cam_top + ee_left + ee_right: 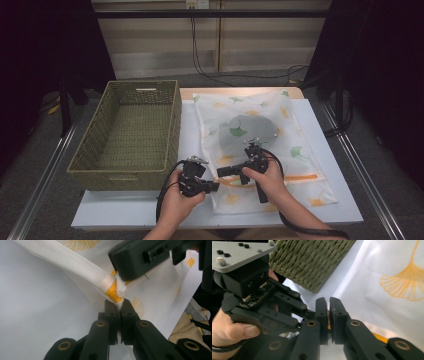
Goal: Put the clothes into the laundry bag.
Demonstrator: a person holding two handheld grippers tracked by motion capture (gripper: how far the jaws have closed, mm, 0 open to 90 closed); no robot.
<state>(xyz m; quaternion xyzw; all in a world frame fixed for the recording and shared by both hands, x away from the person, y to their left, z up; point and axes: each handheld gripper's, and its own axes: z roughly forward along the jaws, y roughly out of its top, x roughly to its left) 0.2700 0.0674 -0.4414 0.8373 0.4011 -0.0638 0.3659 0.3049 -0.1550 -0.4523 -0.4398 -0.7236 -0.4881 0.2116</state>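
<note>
A white mesh bag (pixel 300 137) printed with yellow and green leaves lies on the table, a grey garment (pixel 247 131) inside it. An orange zipper (pixel 302 177) runs along its near end. My left gripper (pixel 216 186) points right and my right gripper (pixel 220 173) points left; they meet at the bag's near left corner. In the left gripper view my left gripper (pixel 118 302) is shut on white fabric just below the zipper's end (pixel 113 293), and the right gripper's tips (pixel 122 277) pinch a white tab above it. The right gripper (pixel 329 300) stands shut in its own view.
A green woven basket (pixel 142 86) stands on the left of the white table (pixel 345 200), close to the bag's left edge and to my left hand. Dark floor and cables lie beyond the table's far edge.
</note>
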